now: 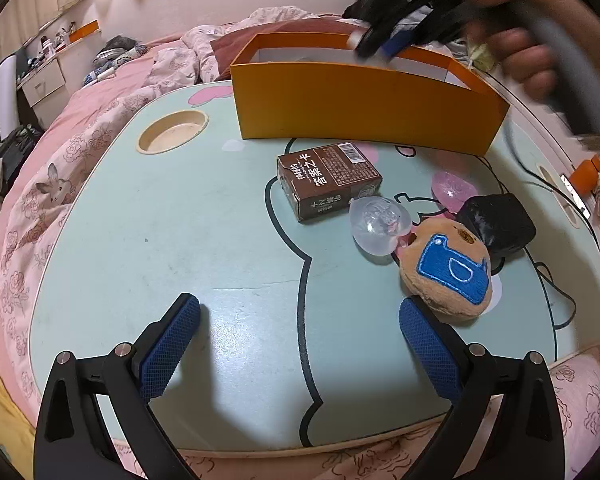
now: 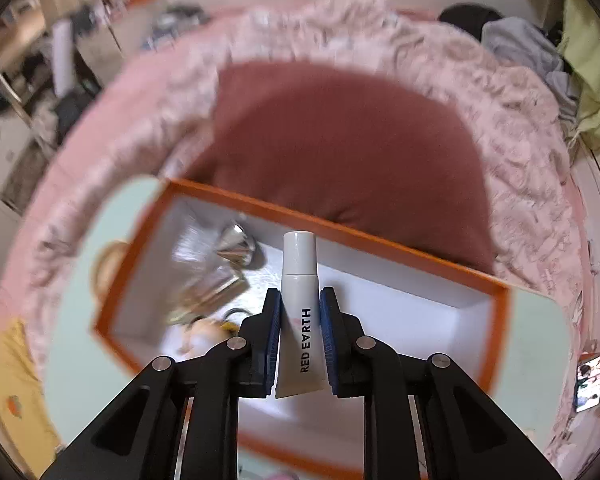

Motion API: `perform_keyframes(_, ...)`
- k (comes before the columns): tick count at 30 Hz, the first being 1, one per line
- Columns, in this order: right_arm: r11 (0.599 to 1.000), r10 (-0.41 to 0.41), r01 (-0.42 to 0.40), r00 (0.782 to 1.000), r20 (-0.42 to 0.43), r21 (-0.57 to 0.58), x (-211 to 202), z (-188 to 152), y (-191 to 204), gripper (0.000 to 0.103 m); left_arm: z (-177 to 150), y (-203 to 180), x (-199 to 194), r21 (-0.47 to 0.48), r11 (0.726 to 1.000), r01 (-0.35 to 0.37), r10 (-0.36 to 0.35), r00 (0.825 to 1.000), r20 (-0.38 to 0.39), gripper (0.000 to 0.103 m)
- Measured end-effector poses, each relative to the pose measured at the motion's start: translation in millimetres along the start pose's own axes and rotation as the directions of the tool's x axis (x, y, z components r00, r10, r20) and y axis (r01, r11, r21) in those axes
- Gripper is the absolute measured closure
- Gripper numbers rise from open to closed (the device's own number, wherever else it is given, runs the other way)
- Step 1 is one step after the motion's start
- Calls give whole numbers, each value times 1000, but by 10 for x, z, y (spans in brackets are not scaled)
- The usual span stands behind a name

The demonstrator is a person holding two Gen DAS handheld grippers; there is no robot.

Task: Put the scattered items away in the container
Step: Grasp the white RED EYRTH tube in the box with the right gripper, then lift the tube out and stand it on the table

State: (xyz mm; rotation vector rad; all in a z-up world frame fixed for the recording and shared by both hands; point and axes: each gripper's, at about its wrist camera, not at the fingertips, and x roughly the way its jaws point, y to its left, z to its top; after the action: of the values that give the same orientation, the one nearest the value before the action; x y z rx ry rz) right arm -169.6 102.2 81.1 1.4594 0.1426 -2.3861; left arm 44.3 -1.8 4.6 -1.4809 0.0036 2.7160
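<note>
Orange box (image 1: 364,104) sits at the far edge of a mint-green lap table (image 1: 180,240) on a pink bed; only the right wrist view looks down into its white interior (image 2: 400,304). Inside at the left: a crumpled silver foil piece (image 2: 238,246) and other blurred items, too smeared to name. Right gripper (image 2: 300,320) over the box, jaws clamped on a white "RED EARTH" tube (image 2: 300,280), cap pointing away. Left wrist view shows that gripper only as a dark blur (image 1: 384,36) at the box's far rim.

Left gripper (image 1: 300,320) spread wide, holding nothing, low over the table. Still on the table: brown card box (image 1: 328,180), clear capsule (image 1: 378,224), pink capsule (image 1: 454,190), black cube (image 1: 498,220), tan plush with blue camera patch (image 1: 448,272), just beside the right finger (image 1: 428,344). Dark red pillow (image 2: 340,140) behind the box.
</note>
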Motion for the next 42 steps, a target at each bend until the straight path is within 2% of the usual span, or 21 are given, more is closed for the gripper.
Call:
perform_keyframes(3, 1000, 26, -26, 994, 107, -4, -520, -249, -46, 85, -1, 3, 5, 0, 1000, 0, 0, 1000, 0, 3)
perform_keyframes(5, 998, 55, -56, 990, 130, 0, -686, -450, -48, 85, -1, 15, 2, -5, 1000, 3, -3, 1000, 4, 3)
perform_keyframes(7, 996, 80, -85, 988, 134, 27, -792, -788, -124, 85, -2, 67, -23, -33, 999, 26, -25, 1000, 18, 3)
perform_keyframes(11, 990, 78, -90, 991, 112, 111, -731, -1317, -256, 85, -26, 256, -98, -133, 987, 96, -88, 994, 61, 3)
perform_keyframes(16, 984, 29, -37, 998, 47, 176, -451, -1691, -400, 85, -46, 333, -125, -176, 978, 114, -101, 992, 79, 3)
perform_keyframes(21, 985, 28, -32, 999, 22, 172, -269, -1748, -319, 84, -35, 294, -110, -161, 981, 105, -94, 993, 73, 3)
perform_keyframes(23, 988, 29, -34, 999, 39, 152, -269, -1745, -249, 84, -34, 306, -108, -164, 981, 103, -92, 993, 73, 3)
perform_keyframes(25, 990, -4, -8, 997, 82, 144, -304, -1765, -206, 83, -41, 320, -112, -172, 979, 108, -96, 992, 77, 3)
perform_keyframes(26, 989, -15, -1, 994, 106, 149, -329, -1793, -203, 79, -43, 328, -115, -175, 978, 110, -98, 992, 79, 3)
perform_keyframes(27, 987, -25, 2, 990, 141, 159, -379, -1810, -201, 75, -45, 333, -118, -178, 978, 110, -97, 992, 81, 3)
perform_keyframes(29, 985, -26, -9, 980, 200, 171, -459, -1857, -193, 60, -46, 335, -128, -180, 977, 112, -98, 992, 84, 3)
perform_keyframes(33, 977, -38, -28, 953, 302, 213, -622, -1995, -251, 59, -37, 343, -160, -180, 977, 117, -102, 990, 92, 3)
perform_keyframes(39, 960, -90, -26, 915, 394, 280, -770, -2199, -299, 57, 23, 366, -180, -179, 976, 127, -114, 990, 83, 3)
perform_keyframes(42, 960, -91, -26, 913, 398, 279, -778, -2221, -296, 53, 111, 325, -349, -149, 980, 133, -110, 982, 154, 3)
